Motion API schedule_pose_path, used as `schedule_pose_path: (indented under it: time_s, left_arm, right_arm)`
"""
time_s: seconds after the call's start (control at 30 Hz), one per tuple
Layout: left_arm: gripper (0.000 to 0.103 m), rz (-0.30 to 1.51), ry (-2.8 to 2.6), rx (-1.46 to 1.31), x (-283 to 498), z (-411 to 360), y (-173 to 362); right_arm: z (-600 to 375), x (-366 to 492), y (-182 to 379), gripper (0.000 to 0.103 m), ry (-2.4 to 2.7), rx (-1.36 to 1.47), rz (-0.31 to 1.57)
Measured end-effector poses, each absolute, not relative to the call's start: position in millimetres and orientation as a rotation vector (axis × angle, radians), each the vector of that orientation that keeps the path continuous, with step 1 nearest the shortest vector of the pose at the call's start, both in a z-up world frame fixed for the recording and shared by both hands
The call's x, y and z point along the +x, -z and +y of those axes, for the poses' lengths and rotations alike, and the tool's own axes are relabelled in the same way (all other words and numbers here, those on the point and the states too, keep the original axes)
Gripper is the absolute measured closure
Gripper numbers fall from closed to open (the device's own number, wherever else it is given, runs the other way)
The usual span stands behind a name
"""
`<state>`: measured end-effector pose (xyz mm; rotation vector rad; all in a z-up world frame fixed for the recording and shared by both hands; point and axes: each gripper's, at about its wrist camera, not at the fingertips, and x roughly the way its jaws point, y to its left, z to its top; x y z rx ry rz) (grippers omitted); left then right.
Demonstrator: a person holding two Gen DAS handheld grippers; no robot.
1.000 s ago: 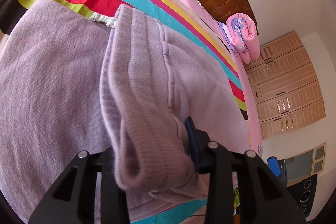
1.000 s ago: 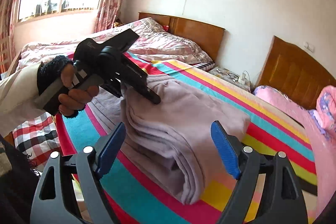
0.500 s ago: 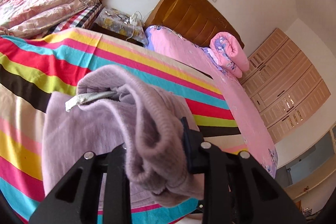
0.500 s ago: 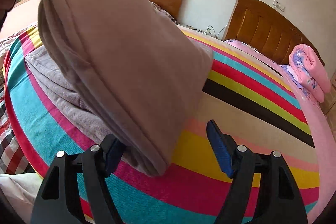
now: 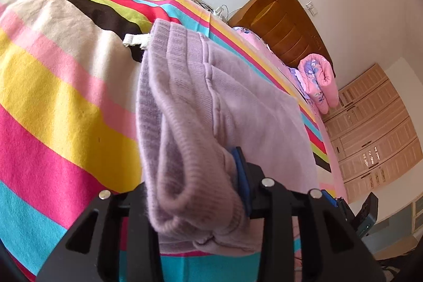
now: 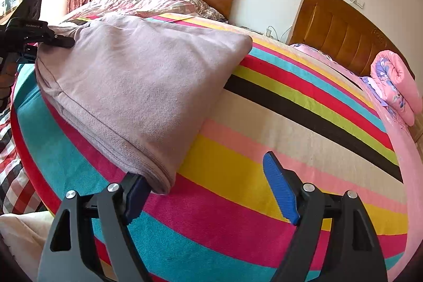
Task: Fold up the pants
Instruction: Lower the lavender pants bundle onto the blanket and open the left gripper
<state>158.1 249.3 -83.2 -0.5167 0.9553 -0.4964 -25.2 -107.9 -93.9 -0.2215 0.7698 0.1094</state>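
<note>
The lilac knit pants (image 6: 137,81) are folded into a thick bundle that lies on the striped bedspread (image 6: 264,144). My left gripper (image 5: 195,192) is shut on the ribbed waistband end of the pants (image 5: 201,123); it also shows in the right wrist view (image 6: 60,41) at the bundle's far left corner. My right gripper (image 6: 208,186) is open and empty, low over the bedspread. Its left finger (image 6: 134,194) touches the near folded edge of the pants. A white drawstring tip (image 5: 134,40) sticks out at the waistband.
A second bed with a floral quilt (image 6: 148,1) stands behind. Wooden headboards (image 6: 341,36) line the wall. A rolled pink blanket (image 6: 396,86) lies at the right on a pink sheet. Wardrobe doors (image 5: 375,128) stand beyond. A checked cloth (image 6: 13,171) hangs at the left.
The left gripper carried the pants bundle down from the air onto the bedspread. The right gripper stayed open and now sits beside the bundle's near edge.
</note>
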Motion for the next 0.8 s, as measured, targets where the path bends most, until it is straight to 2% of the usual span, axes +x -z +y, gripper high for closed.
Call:
schedule_pose_path:
  time_s: [0.03,0.07,0.1,0.23,0.33,0.43,0.57,0.63,0.73,0.8]
  left_arm:
    - [0.051,0.937,0.456,-0.498,153.9,254.1,74.8]
    - [0.030,0.898,0.376,-0.467,147.0,260.7,62.3]
    - [0.022,0.838,0.282,-0.423,136.2,264.6,45.7]
    - [0.020,0.650,0.258,-0.279,100.9,245.4,-17.0]
    - [0.017,0.636,0.307,-0.085,105.4,191.6,-29.3]
    - [0.017,0.710,0.292,0.051,120.8,151.9,-2.9]
    - [0.017,0.812,0.248,0.027,120.1,158.9,54.1]
    - [0.017,0.760,0.266,0.023,105.8,165.3,66.7]
    - [0.016,0.720,0.252,0.105,99.8,159.0,76.4]
    - [0.011,0.725,0.257,0.111,101.3,155.1,77.1]
  right_arm:
    - [-109.2,-28.8,91.1,0.026,-0.144,-0.219,0.771]
    - [-110.4,-36.6,86.9,0.026,-0.199,-0.219,0.769]
    - [-112.7,-46.9,81.1,0.026,-0.272,-0.214,0.763]
    - [-128.9,-57.8,50.3,0.028,-0.448,-0.041,0.697]
    - [-117.2,-29.7,32.5,0.041,-0.491,0.019,0.645]
    - [-85.7,1.9,32.7,0.044,-0.525,-0.009,0.648]
    - [-48.0,9.5,62.7,0.044,-0.555,-0.192,0.750]
    - [-46.8,0.1,76.9,0.044,-0.557,-0.248,0.736]
    - [-57.0,3.4,77.1,0.044,-0.587,-0.185,0.746]
    - [-55.6,3.9,77.4,0.044,-0.594,-0.204,0.746]
